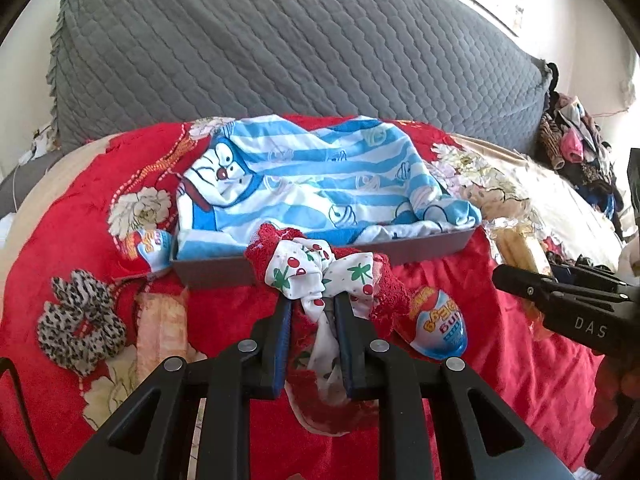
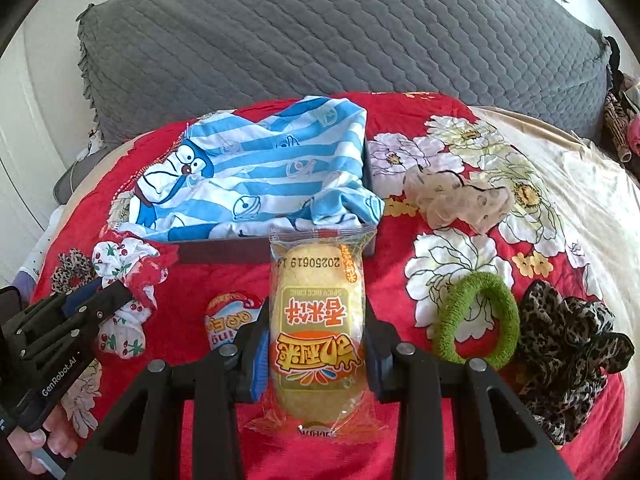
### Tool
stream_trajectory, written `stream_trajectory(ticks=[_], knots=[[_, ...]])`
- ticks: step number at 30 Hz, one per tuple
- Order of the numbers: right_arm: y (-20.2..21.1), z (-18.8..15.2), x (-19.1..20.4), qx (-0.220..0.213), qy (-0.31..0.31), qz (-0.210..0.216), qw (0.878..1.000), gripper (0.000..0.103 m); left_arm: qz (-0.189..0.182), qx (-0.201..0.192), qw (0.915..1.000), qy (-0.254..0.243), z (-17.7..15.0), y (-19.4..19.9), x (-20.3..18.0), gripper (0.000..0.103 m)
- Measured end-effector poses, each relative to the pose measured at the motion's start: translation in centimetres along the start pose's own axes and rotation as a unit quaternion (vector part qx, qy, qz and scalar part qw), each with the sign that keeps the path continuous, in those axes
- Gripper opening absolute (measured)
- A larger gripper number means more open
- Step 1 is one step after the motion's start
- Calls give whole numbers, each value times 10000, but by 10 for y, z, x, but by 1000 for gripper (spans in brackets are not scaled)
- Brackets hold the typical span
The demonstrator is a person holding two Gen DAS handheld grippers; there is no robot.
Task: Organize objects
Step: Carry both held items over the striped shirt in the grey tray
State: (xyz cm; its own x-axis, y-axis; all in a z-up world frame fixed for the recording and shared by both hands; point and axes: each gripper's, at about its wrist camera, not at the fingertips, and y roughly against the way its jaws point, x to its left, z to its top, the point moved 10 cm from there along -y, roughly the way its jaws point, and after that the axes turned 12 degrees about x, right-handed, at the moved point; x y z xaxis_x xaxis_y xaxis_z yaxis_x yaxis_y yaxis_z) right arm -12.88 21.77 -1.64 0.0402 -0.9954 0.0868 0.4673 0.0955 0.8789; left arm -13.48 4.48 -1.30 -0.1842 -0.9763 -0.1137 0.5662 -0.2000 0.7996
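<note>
Setting: red floral bedspread (image 2: 312,280) on a bed, grey quilted cushion (image 2: 340,28) behind; a shallow grey tray (image 1: 216,274) lies on the spread, filled with a blue-striped cartoon-cat cloth (image 1: 304,184).

Left claw (image 1: 311,310): clenched on the cherry-print cloth bow (image 1: 316,276), a tail of which runs down between the blue pads; the bow hangs just in front of the tray's near wall.

Right claw (image 2: 316,320): grasping the wrapped rice cake (image 2: 318,320) by its two long sides, lengthwise between the fingers, just short of the tray's near corner.

Bow, handling: judged very light and limp, with a red lace trim; it drapes and may snag. A pinch on the bunched knot looks safer than on a loose tail.

Rice cake, handling: judged light; the clear film is slick and the cake crushable, so a gentle hold at mid-body suits it.

Rice cake, look: pale yellow oval in clear wrap, orange and red label, printed date near the far seal.

Loose items: two foil-wrapped egg treats (image 1: 438,326) (image 1: 150,248), green hair band (image 2: 476,320), leopard scrunchies (image 2: 568,356) (image 1: 80,320), pale sheer scrunchie (image 2: 460,200).

Progress: sorting judged mid-way; many items lie outside the tray.
</note>
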Motion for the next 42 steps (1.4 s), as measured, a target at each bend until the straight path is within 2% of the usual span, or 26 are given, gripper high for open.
stream_trajectory(ticks=[6,17,30,35,42], knots=[[0,13,14,-7,63,76,10000,38,61,-48,10000,-50,15,4,5,21],[-13,63,49,-35,289,259,9992,38,114,-43,9999,77,53,-13,19,21],[-50,98,54,118,357,284,9989,38,200,-63,9997,146,96,-46,30,21],[-67,113,58,184,379,300,9987,38,210,-10,9992,325,111,-64,39,21],[-93,127,54,328,380,237,9985,38,263,31,9993,247,123,-87,39,21]])
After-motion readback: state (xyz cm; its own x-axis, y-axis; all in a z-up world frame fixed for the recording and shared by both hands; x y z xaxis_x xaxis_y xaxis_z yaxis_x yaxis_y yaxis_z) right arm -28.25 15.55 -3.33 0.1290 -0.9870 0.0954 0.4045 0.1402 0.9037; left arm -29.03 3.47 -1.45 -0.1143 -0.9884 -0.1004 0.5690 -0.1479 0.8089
